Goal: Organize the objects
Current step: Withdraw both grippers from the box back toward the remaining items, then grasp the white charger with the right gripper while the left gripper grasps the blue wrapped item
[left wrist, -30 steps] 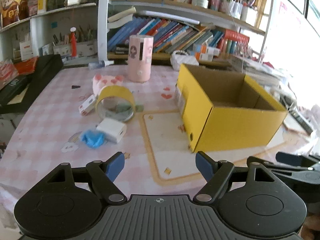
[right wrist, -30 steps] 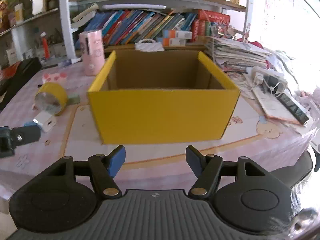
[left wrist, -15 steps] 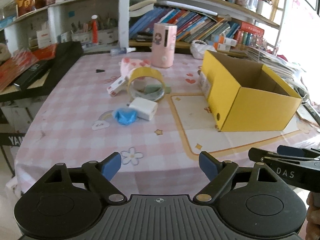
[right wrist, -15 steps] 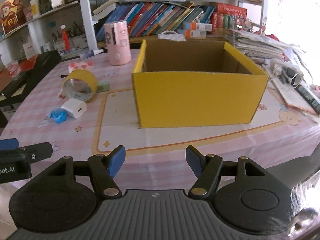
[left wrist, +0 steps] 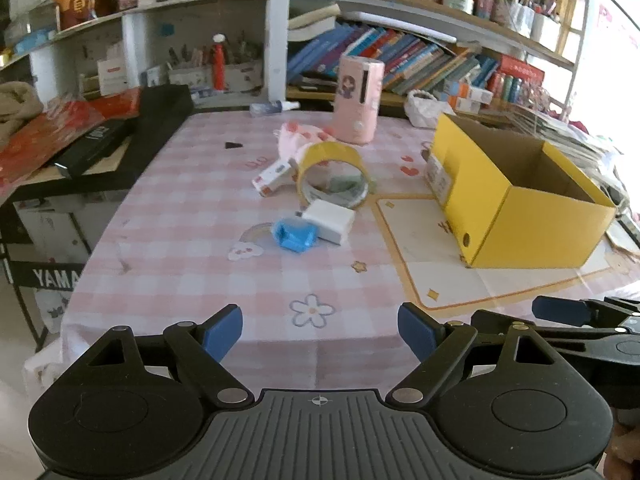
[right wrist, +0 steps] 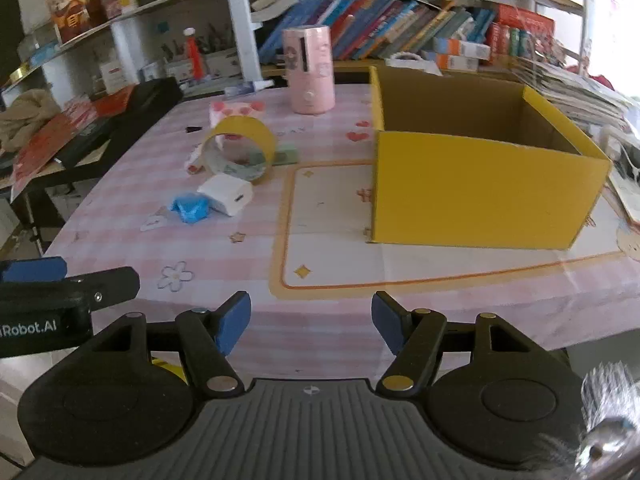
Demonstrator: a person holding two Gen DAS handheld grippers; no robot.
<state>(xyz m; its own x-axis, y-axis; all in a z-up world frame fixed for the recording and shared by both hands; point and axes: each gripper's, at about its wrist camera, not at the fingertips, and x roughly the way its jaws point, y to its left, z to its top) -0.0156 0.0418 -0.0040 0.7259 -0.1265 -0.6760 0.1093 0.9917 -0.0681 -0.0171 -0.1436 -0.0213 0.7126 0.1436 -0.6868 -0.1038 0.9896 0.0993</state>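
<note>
While both tools gape: 1 yellow box [right wrist: 472,188], 1 tape roll [left wrist: 332,176], 1 white charger [left wrist: 329,220]

We see two black grippers: left gripper [left wrist: 320,336] and right gripper [right wrist: 311,322], each with blue-padded fingers [left wrist: 222,334], silver screws, ribbed grey bases.

pink checked tablecloth [left wrist: 192,216], crowded white bookshelves [left wrist: 276,28] behind, black stand [left wrist: 156,120] at left, bright daylight at right
</note>
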